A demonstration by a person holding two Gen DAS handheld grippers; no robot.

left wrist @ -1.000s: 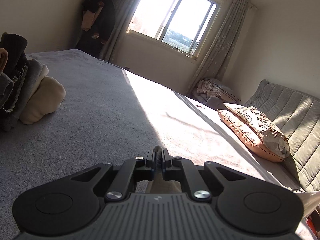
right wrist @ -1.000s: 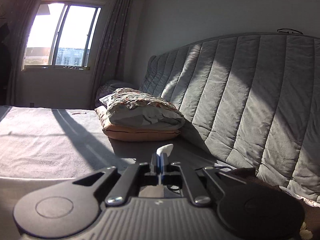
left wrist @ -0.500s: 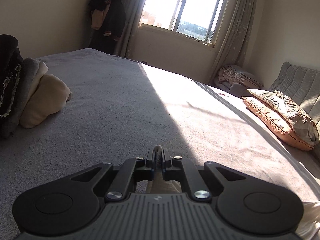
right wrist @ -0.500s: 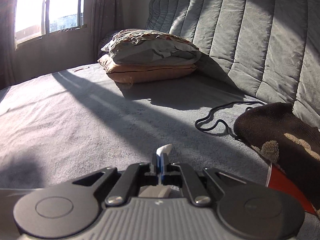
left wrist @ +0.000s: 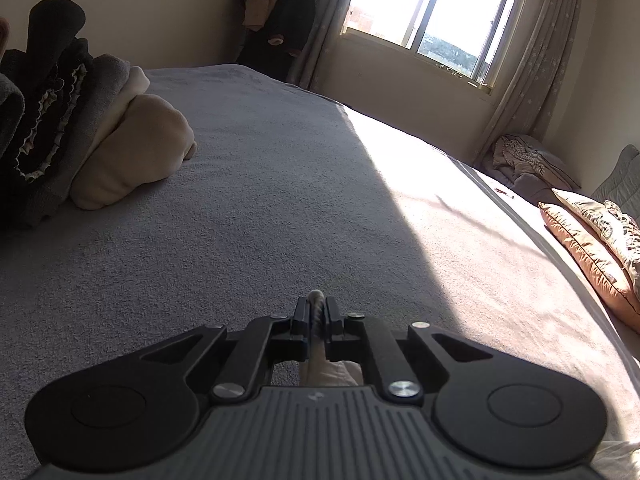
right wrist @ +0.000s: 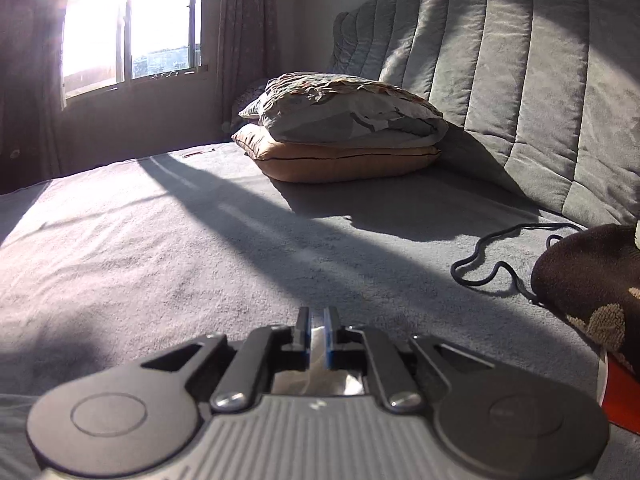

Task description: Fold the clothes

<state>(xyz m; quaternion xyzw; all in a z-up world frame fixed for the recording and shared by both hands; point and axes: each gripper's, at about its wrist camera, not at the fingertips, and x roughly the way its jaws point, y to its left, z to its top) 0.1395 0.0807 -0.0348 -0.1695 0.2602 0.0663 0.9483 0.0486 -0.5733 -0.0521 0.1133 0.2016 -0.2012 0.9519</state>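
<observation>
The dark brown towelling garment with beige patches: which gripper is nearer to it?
Right. The right gripper has the dark brown garment just beside it; the left gripper view does not show it.

Grey bed [left wrist: 280, 200], stacked clothes [left wrist: 80, 140], pillows [right wrist: 340, 140]

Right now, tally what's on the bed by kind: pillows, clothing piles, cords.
Pillows: 2, a patterned pillow stacked on an orange pillow
Clothing piles: 2, folded stack in the left view, brown patterned garment in the right view
Cords: 1, black cord
Total: 5
</observation>
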